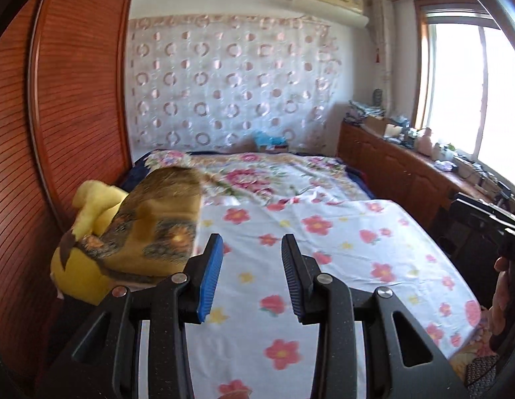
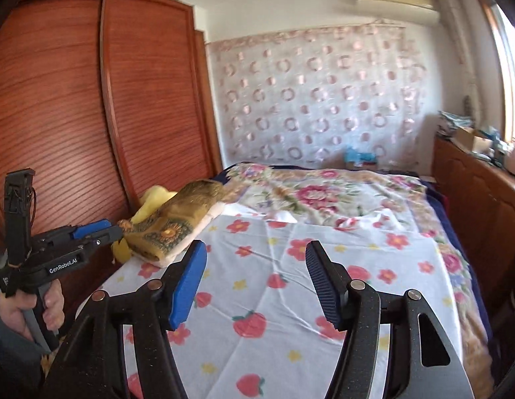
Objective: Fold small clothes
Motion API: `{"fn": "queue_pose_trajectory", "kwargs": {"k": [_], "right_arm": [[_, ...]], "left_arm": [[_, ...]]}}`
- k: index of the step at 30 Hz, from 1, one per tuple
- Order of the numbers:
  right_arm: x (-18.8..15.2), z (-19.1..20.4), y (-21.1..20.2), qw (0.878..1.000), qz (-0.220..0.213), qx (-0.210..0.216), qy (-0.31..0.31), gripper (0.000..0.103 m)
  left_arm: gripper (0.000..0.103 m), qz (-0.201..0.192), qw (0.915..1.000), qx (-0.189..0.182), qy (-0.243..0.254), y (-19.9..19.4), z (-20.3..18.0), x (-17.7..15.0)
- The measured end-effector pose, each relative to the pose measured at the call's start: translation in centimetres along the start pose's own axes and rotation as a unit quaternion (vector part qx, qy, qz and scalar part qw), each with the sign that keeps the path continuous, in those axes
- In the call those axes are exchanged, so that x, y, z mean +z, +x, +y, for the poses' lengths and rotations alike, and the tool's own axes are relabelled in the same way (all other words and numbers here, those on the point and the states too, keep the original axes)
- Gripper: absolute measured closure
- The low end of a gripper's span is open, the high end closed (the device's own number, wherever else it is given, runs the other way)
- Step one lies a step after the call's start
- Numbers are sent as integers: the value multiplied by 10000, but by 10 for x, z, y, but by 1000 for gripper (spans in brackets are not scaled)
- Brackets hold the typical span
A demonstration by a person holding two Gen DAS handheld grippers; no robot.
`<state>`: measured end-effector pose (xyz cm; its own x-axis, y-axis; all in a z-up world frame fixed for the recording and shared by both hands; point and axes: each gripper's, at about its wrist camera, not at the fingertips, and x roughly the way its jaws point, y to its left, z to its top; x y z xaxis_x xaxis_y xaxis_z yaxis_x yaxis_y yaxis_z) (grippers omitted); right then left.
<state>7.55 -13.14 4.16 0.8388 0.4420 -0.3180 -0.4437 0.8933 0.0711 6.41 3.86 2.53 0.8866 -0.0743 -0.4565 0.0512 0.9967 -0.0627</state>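
A pile of small clothes lies at the bed's left edge: a brown-and-ochre sunflower-print piece [image 1: 157, 229] on top of a yellow garment [image 1: 91, 209]. The pile also shows in the right wrist view [image 2: 171, 229]. My left gripper [image 1: 252, 259] is open and empty, held above the sheet just right of the pile. In the right wrist view the left gripper [image 2: 108, 229] points at the pile's near end. My right gripper [image 2: 254, 262] is open and empty over the middle of the bed. Its body [image 1: 490, 222] shows at the right edge of the left wrist view.
A white sheet with red flowers [image 1: 324, 249] covers the near bed, with a floral quilt [image 1: 257, 173] behind it. A red-brown wardrobe [image 2: 91, 99] stands along the left. A low wooden cabinet [image 1: 390, 166] with clutter runs under the window on the right.
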Motion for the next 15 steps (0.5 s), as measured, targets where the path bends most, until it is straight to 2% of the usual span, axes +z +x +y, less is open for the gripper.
{"fn": "queue_pose_trajectory", "kwargs": {"k": [5, 15], "right_arm": [[-5, 4, -16, 9989, -201, -413, 71, 39], [-20, 17, -9, 9975, -282, -629, 152, 39]], "left_arm": [[66, -184, 9998, 54, 56, -14, -15, 8], [65, -229, 9997, 35, 87, -16, -23, 10]]}}
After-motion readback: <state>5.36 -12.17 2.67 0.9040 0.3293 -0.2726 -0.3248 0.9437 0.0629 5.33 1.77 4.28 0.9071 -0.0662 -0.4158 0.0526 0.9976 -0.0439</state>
